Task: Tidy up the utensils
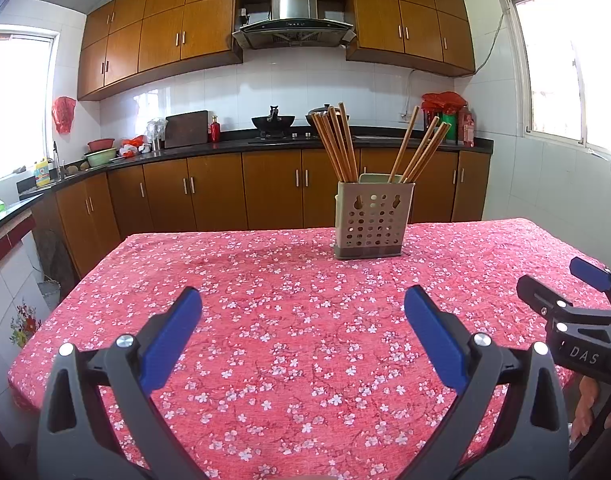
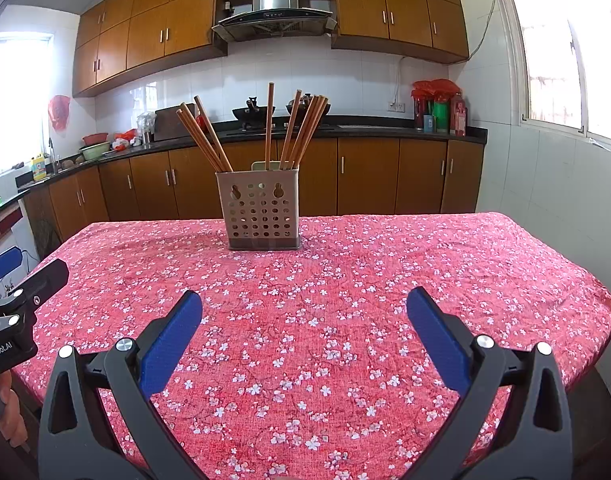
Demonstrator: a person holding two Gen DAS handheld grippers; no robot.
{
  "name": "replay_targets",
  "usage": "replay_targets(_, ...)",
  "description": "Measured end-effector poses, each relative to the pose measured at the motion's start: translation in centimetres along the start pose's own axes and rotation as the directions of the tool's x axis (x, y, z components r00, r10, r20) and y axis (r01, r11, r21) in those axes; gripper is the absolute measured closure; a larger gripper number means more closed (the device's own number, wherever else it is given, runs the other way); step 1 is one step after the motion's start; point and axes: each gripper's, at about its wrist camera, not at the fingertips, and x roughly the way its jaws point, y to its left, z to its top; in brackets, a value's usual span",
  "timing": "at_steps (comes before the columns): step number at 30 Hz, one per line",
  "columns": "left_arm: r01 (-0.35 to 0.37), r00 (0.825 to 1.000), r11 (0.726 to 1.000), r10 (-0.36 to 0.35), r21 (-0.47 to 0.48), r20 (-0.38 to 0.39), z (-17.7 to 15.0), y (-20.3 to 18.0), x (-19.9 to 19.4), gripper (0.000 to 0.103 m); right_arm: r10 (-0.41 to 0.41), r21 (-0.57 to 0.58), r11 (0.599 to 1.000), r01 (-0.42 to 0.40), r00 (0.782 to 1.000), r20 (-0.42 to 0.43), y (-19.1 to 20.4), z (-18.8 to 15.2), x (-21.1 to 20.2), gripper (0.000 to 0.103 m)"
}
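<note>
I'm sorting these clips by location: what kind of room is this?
A home kitchen, most likely: a range hood above a stove with woks, wooden cabinets, and a chopstick holder on a floral-clothed table.

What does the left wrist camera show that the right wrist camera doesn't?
Only the left wrist view shows the right gripper from the side, at its right edge, and the left gripper open in the foreground.

Only the right wrist view shows the left gripper at its left edge, and the right gripper open in the foreground.

Both show the perforated utensil holder upright on the floral tablecloth, wooden chopsticks standing inside, with the kitchen counter and range hood behind.
</note>
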Motion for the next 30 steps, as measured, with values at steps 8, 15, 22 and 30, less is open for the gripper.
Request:
replay_targets(8, 0.000, 1.000, 1.000, 0.000, 0.000, -0.001, 0.04, -0.04, 0.02, 0.004, 0.000, 0.000, 1.000, 0.000, 1.000, -0.001, 0.03, 0.00, 0.03, 0.002)
replay_targets(15, 0.000, 1.000, 1.000, 0.000, -0.001, 0.000, 0.03, -0.13, 0.01, 0.004, -0.001, 0.001, 1.000, 0.001, 1.000, -0.001, 0.02, 0.01, 0.01, 0.002)
replay_targets(22, 0.000, 1.000, 1.000, 0.000, -0.001, 0.000, 0.03, -0.18, 0.02, 0.004, 0.001, 0.000, 1.000, -0.001, 1.000, -0.002, -0.03, 0.02, -0.01, 0.002)
replay_targets(30, 0.000, 1.000, 1.000, 0.000, 0.000, 0.000, 0.10, -0.34, 0.09, 0.004, 0.001, 0.001, 1.000, -0.001, 1.000, -0.002, -0.06, 0.06, -0.02, 0.002)
